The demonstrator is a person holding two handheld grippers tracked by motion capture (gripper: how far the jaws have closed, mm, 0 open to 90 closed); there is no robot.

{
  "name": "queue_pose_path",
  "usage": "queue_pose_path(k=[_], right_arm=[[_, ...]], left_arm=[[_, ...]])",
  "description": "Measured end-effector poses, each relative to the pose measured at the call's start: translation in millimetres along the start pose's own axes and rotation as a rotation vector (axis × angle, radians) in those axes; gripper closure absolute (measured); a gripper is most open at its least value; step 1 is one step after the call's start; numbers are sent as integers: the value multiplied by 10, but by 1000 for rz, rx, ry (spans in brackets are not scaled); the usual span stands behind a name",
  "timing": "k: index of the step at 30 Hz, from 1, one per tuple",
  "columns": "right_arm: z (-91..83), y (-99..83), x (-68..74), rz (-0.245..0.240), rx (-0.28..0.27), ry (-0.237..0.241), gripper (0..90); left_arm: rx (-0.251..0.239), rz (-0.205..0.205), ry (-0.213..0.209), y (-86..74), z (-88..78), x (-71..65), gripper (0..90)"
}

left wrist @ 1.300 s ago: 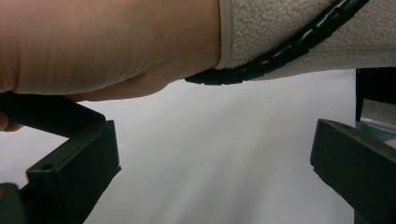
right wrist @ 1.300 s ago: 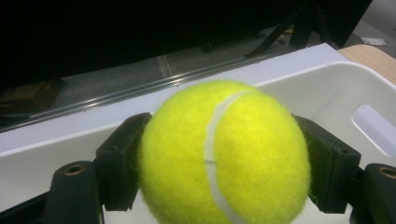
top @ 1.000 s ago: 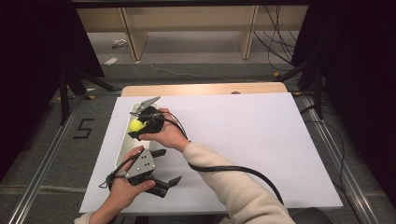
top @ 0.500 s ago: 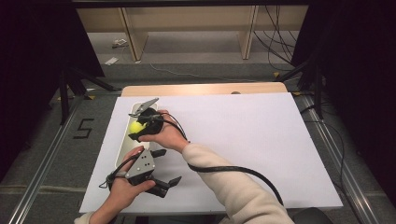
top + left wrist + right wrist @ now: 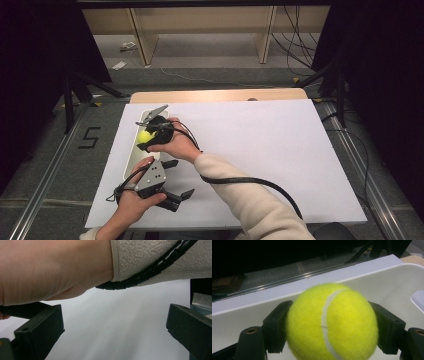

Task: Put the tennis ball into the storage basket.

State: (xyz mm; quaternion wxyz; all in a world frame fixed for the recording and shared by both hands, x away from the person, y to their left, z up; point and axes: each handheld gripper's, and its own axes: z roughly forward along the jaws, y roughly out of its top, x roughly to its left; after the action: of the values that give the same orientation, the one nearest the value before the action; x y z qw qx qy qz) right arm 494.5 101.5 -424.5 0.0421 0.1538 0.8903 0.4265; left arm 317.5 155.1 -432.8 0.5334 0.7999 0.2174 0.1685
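Right gripper view shows the fuzzy yellow-green tennis ball (image 5: 332, 322) pinched between both black jaws of the right claw (image 5: 329, 326), which is closed firmly on it, with the wall of a shallow white plastic tray (image 5: 387, 282) rising close behind. From the high view, that right claw (image 5: 150, 135) holds the ball (image 5: 144, 136) over the tray (image 5: 131, 161), which lies along the left part of the white-covered worktop (image 5: 280, 150). As a judgement, the grasp is done and the ball is either about to be set down into the tray or is being lifted out of it; the pictures do not settle which, nor whether the ball touches the tray floor.

The left claw (image 5: 172, 187) rests near the front edge of the worktop, just beside the near end of the tray; in the left gripper view its jaws stand wide apart with nothing between them, under the other arm's cream fleece sleeve (image 5: 150, 260).

Room is tight on the left: tray walls surround the ball and the worktop's left edge is near. The right arm crosses over the left claw, so a pull back towards the person risks a bump. The whole right half of the worktop lies open.
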Motion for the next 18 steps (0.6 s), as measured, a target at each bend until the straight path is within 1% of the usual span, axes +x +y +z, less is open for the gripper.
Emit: queue_pose_path(k=[2, 5, 12, 18], right_arm=[[18, -5, 3, 0, -5, -1, 260], [23, -9, 6, -3, 5, 1, 260], [42, -18, 7, -11, 4, -6, 258], [59, -27, 14, -2, 15, -9, 256]], left_arm=[[0, 0, 1, 0, -2, 1, 7], [1, 0, 1, 0, 0, 1, 7], [0, 0, 0, 0, 0, 0, 7], [0, 1, -2, 0, 2, -1, 7]])
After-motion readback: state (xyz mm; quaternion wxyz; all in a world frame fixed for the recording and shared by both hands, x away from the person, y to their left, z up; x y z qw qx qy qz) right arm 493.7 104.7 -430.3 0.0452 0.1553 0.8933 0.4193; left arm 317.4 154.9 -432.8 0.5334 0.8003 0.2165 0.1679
